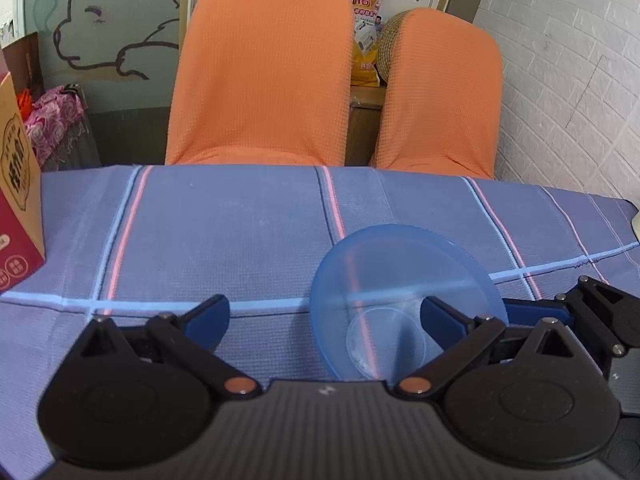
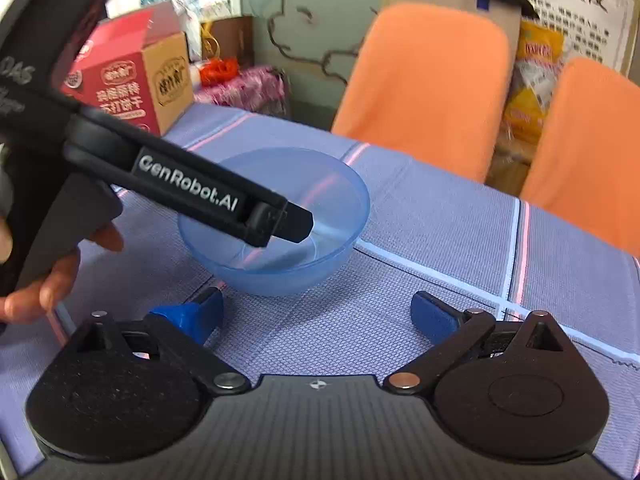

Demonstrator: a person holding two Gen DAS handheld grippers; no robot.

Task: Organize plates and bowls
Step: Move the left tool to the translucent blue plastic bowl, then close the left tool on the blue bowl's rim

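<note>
A translucent blue bowl (image 1: 400, 276) (image 2: 320, 184) stands upright and empty on the blue checked tablecloth (image 1: 200, 240). My left gripper (image 1: 324, 320) is open. Its right finger hangs inside the bowl, its left finger is outside, and the bowl's near-left rim lies between them. In the right wrist view that finger (image 2: 288, 222) reaches over the bowl from the left. My right gripper (image 2: 316, 314) is open and empty, just short of the bowl's near wall. One of its fingers (image 1: 536, 308) shows beside the bowl's right edge in the left wrist view.
A red and brown carton (image 1: 16, 200) (image 2: 136, 76) stands at the table's left end. Two orange-covered chairs (image 1: 260, 72) (image 1: 440, 92) line the far edge. A white brick wall (image 1: 580, 80) is to the right. A person's hand (image 2: 48, 280) holds the left gripper's handle.
</note>
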